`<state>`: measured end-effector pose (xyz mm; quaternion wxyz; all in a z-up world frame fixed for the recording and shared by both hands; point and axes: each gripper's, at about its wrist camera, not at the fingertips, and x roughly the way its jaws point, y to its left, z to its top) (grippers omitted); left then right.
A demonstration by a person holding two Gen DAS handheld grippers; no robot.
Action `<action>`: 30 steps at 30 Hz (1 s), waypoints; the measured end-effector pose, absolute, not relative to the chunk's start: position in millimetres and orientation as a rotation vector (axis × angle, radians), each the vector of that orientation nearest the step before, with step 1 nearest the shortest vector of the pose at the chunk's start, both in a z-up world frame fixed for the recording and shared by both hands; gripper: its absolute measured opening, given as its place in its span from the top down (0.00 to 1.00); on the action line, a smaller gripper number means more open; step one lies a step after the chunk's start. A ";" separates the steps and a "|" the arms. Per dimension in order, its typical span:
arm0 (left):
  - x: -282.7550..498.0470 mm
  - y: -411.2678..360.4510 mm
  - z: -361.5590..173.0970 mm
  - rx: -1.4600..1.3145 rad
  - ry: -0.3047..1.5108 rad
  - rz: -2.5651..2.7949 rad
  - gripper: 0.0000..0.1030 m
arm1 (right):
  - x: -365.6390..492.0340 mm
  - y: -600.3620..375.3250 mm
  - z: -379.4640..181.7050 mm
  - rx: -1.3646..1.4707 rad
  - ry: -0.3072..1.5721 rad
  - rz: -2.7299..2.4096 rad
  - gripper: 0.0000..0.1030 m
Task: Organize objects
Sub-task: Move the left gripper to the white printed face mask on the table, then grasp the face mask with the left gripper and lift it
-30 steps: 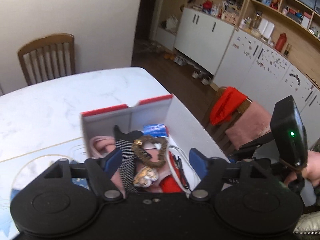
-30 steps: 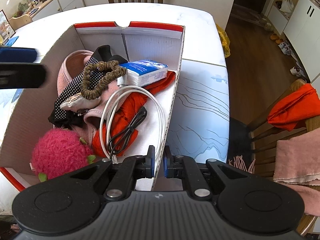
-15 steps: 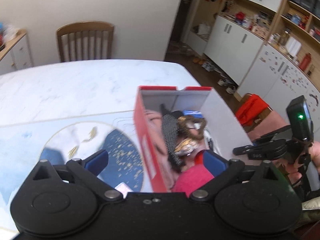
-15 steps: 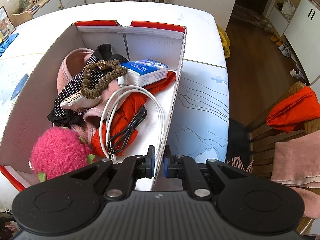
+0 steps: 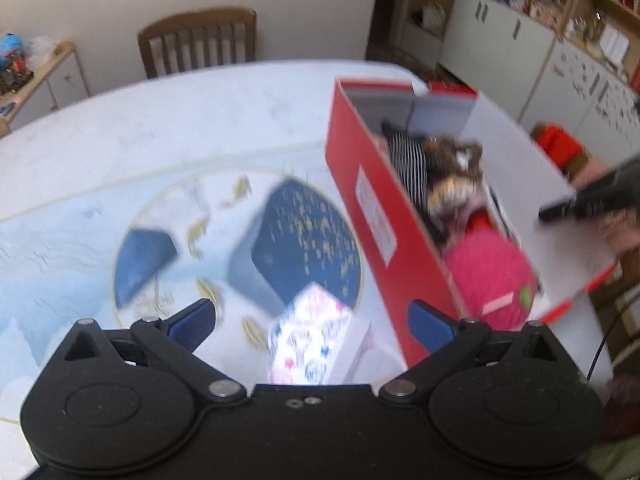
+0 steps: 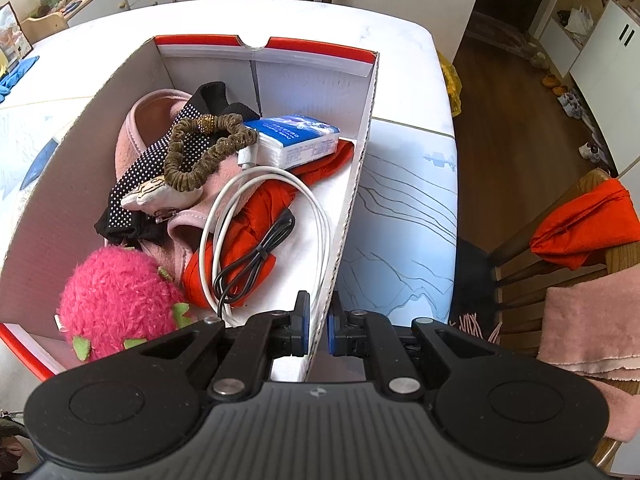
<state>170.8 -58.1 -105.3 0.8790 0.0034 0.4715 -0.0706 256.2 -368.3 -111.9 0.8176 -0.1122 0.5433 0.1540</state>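
Observation:
A red shoe box [image 5: 372,216] stands on the table, its white inside [image 6: 80,168] holding a pink plush strawberry [image 6: 116,292], a white cable [image 6: 272,184], a black cable [image 6: 256,256], red cloth, a blue tissue pack [image 6: 296,140] and a brown scrunchie [image 6: 200,152]. My right gripper [image 6: 318,326] is shut on the box's near right wall, one pad on each side. My left gripper [image 5: 312,320] hangs open to the left of the box, outside it. A small white patterned packet [image 5: 316,336] lies on the mat between its wide fingers, untouched.
A blue and white mat [image 5: 120,240] covers the white table [image 5: 180,112]. A wooden chair [image 5: 196,40] stands at the far side. Right of the table, another chair [image 6: 568,248] carries an orange cloth [image 6: 584,224] and a pink cloth [image 6: 592,328]. Cabinets line the right wall.
My left gripper came out of the box and moved left over the mat, its jaws spreading wide; the patterned packet has come into view between them. The right gripper kept still on the wall.

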 end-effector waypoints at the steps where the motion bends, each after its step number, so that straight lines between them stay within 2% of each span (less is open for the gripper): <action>1: 169.6 -58.7 -111.5 0.011 0.998 -0.156 0.01 | 256.0 -368.2 -112.3 -0.240 1.159 0.327 0.92; 7: 167.4 -69.9 -145.7 0.081 1.076 -0.216 0.01 | 255.0 -366.1 -114.2 -0.252 1.166 0.323 0.92; 15: 172.5 -74.4 -164.0 0.138 1.094 -0.220 0.04 | 254.0 -365.5 -115.5 -0.256 1.167 0.318 0.92; 24: 178.2 -65.3 -169.3 0.107 1.098 -0.192 0.21 | 253.7 -366.0 -115.2 -0.255 1.170 0.316 0.92; 30: 176.0 -66.2 -165.1 0.108 1.079 -0.181 0.48 | 253.7 -365.7 -114.8 -0.253 1.170 0.315 0.92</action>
